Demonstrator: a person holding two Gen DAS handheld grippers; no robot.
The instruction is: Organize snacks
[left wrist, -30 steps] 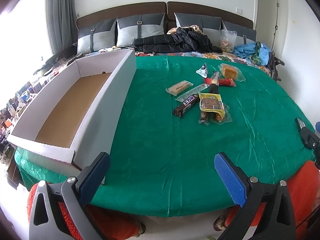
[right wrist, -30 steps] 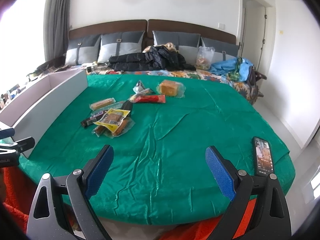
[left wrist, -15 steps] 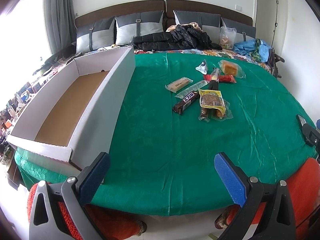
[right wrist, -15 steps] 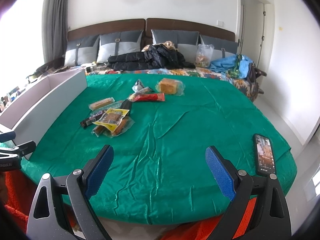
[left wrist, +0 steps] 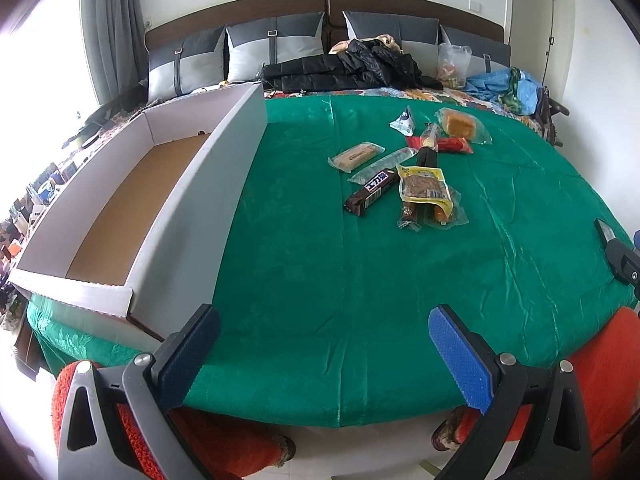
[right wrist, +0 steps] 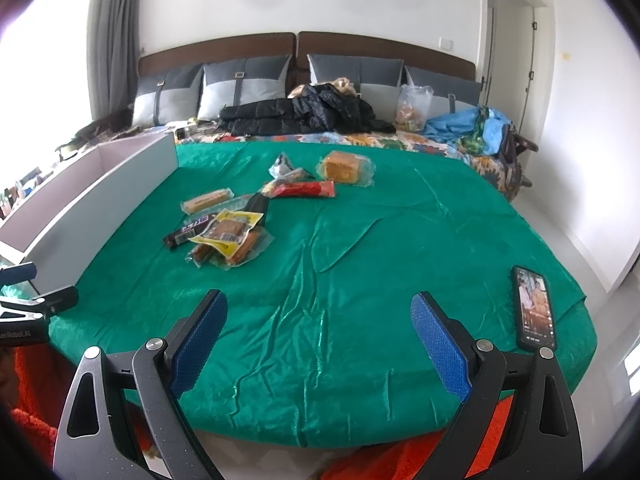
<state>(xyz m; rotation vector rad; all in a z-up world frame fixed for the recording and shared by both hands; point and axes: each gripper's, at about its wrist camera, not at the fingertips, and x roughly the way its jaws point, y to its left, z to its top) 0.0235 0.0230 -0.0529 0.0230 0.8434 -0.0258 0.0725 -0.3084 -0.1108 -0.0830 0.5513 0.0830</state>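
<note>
A bed (left wrist: 320,280) draped in a shiny green cloth (right wrist: 360,280) fills both views, with grey pillows (left wrist: 276,48) and a black jacket (left wrist: 344,70) at its head; along the bed's left side lies a long white cardboard box (left wrist: 192,200), open-topped, its brown floor bare; the snacks sit in a loose cluster on the cloth towards the far middle, well apart from the box. Among them, a wrapped yellow cake (left wrist: 460,124) lies farthest back, touching a red packet (left wrist: 452,145) just in front of it; a small white triangular pouch (left wrist: 404,120) sits to the cake's left; a pale biscuit bar (left wrist: 356,155) lies nearest the box; a dark chocolate bar (left wrist: 370,192) lies slantwise beside a yellow-edged pouch of brown snack (left wrist: 424,188), which overlaps clear-wrapped pieces beneath it. A phone (right wrist: 534,308) rests with its screen lit near the cloth's right front edge. The left tongs (left wrist: 320,356) hang over the near edge of the bed, blue pads spread wide and released, gripping nothing; the right tongs (right wrist: 320,348) are likewise released, wide apart above the wrinkled cloth, empty; orange sleeves (left wrist: 608,360) show below them.
</note>
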